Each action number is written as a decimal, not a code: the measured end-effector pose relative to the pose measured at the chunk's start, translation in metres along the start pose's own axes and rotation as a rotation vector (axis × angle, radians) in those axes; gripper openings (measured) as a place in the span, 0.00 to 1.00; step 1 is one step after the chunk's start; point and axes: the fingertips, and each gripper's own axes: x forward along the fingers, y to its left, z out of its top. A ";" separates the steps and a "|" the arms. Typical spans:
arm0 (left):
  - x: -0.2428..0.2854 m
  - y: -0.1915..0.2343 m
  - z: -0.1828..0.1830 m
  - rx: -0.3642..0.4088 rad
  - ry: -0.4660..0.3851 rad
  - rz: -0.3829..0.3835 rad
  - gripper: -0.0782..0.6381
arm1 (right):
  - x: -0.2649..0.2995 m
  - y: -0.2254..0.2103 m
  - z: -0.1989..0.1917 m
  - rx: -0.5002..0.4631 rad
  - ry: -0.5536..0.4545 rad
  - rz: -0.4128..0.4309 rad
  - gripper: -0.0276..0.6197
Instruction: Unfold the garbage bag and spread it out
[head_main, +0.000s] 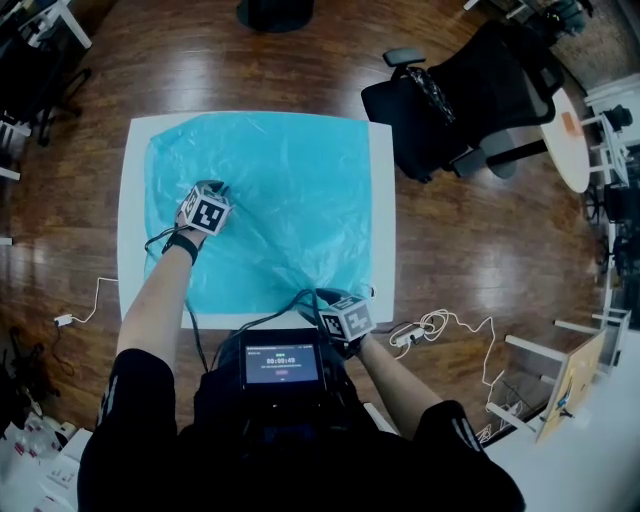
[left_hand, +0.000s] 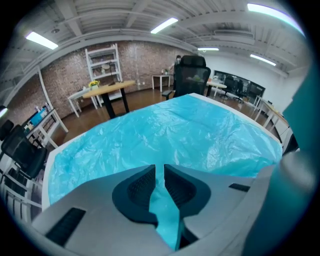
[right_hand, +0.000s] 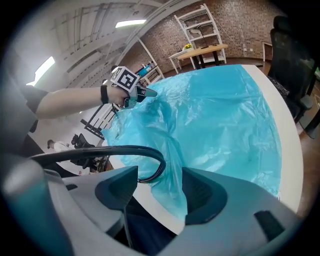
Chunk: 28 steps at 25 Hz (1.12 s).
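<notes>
One crinkled turquoise garbage bag (head_main: 270, 190), thin glossy plastic, square white table (head_main: 383, 220)

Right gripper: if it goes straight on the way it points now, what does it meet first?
Probably the garbage bag: a bunched fold hangs between the open jaws of the right gripper, with the white table right behind it. Depth is unclear.
</notes>
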 end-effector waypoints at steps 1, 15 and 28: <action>-0.004 0.000 0.003 0.004 -0.013 0.002 0.20 | -0.003 0.003 0.004 -0.011 -0.004 0.003 0.52; -0.085 0.012 -0.012 -0.052 -0.065 0.008 0.34 | -0.039 0.011 0.098 -0.193 -0.157 -0.026 0.52; -0.160 0.026 -0.094 -0.183 -0.033 0.084 0.34 | -0.038 0.048 0.193 -0.461 -0.233 -0.020 0.52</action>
